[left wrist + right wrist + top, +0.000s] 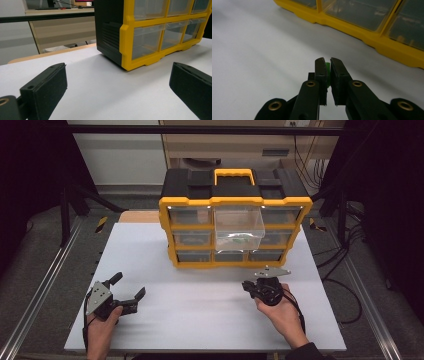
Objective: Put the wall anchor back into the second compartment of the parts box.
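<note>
While the right gripper [326, 64] rests low over the white table top [200, 315], its two black jaws stand clamped on a small green plastic piece [327, 68], a thin sliver showing edge-on between the pads [320, 70]; what the piece is cannot be told. Ahead of those fingertips and a little to their left, as the high view has it, stands the yellow-and-black plastic organiser cabinet with clear drawers [235, 210], and its middle clear drawer [239, 227] is pulled out toward the person, open at the top, with something green lying inside. That drawer is judged to be the destination — the relation that counts is that it lies forward of and above the gripped piece, its mouth facing up, so the piece would have to be lifted before being carried in over the front wall. The right gripper is plainly the nearer of the two. The left gripper [127, 290] lies well apart at the near left of the table, jaws spread wide and empty, pointing toward the cabinet's left corner. Nothing lies on the table between the right fingertips and the cabinet — the drawer's own front lip is the one obstruction. Cables trail on the floor at the right, clear of the work.
</note>
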